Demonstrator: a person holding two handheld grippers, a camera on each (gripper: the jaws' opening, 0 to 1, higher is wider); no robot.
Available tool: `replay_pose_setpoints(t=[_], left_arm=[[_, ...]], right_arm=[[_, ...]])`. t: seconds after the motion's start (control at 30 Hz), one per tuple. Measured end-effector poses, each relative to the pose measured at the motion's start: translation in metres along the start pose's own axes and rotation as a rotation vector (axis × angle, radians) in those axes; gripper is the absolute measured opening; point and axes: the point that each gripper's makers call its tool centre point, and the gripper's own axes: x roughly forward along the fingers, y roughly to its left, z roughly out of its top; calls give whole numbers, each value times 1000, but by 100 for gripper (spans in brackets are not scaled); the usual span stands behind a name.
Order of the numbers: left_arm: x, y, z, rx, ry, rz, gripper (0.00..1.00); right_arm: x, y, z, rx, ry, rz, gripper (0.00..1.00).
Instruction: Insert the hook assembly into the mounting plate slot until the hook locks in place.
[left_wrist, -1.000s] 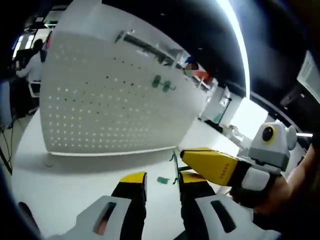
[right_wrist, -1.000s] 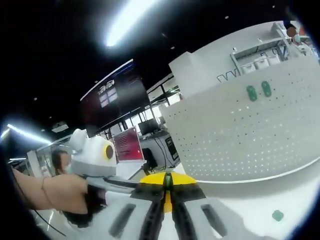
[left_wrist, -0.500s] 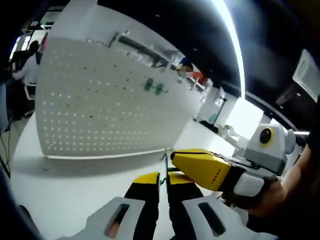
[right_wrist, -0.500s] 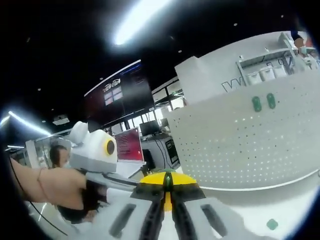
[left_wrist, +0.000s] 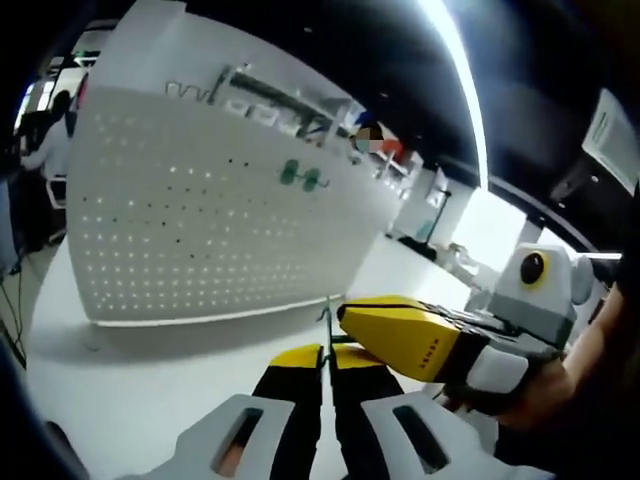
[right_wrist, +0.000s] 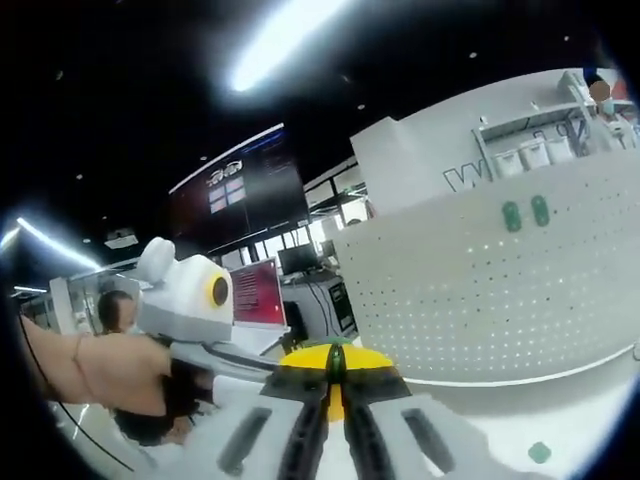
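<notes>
Standing upright across the left and centre of the left gripper view is the white pegboard mounting plate (left_wrist: 200, 230), with two green hooks (left_wrist: 300, 177) already sitting side by side in its upper right area. It rests on a white tabletop (left_wrist: 150, 380).

At the bottom centre of that view, the left tongs (left_wrist: 323, 358) have their yellow-tipped jaws pressed pretty much together, and a thin green hook piece (left_wrist: 326, 325) pokes up right at the tips. The right tongs (left_wrist: 395, 335) come in from the right of the frame, yellow jaws pointing left, tips touching that same green piece. So both sets of tongs meet on it, in front of the plate's lower right corner and apart from the plate. A hand (left_wrist: 545, 385) wraps the grip of the right tongs at lower right.

In the right gripper view the mounting plate (right_wrist: 500, 290) takes up the right half, with the two green hooks (right_wrist: 526, 213) near its top right. The right tongs (right_wrist: 335, 385) at bottom centre are closed down tight on the small green hook piece (right_wrist: 337, 358) at the tips. Just behind them is the yellow nose of the left tongs (right_wrist: 335, 360), and a hand (right_wrist: 115, 375) holds those at lower left. A small green bit (right_wrist: 540, 452) lies on the tabletop (right_wrist: 600, 420) at lower right; can't tell exactly what it is.
</notes>
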Motion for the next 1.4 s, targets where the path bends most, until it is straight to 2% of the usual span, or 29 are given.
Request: replay_pose_setpoints(t=[0.1, 0.17, 0.27, 0.4, 0.47, 0.63, 0.8, 0.9, 1.0, 1.27, 1.4], left_arm=[[1, -1, 0, 26, 6, 2, 1], [0, -1, 0, 44, 11, 4, 1], [-1, -1, 5, 65, -2, 13, 1], [-3, 3, 9, 74, -16, 31, 1], [-4, 6, 10, 87, -16, 41, 1], [-5, 10, 8, 181, 0, 76, 1], [-4, 1, 7, 234, 8, 65, 1], [-4, 2, 4, 275, 28, 81, 1], [-4, 1, 4, 278, 27, 76, 1], [-4, 1, 9, 304, 14, 76, 1], [-4, 1, 9, 330, 19, 86, 1]], right_arm=[[-1, -1, 1, -2, 11, -1, 0], [-1, -1, 0, 28, 43, -4, 0], [-2, 0, 4, 17, 50, 4, 1], [-6, -4, 6, 78, 62, 10, 9], [-10, -5, 9, 81, 61, 11, 9], [-12, -1, 8, 107, 84, 41, 8], [-10, 1, 2, 133, 99, 49, 8], [-9, 2, 0, 153, 102, 56, 8], [-8, 2, -3, 200, 105, 64, 6], [-7, 2, -6, 252, 118, 67, 4], [-6, 1, -6, 244, 121, 69, 2]])
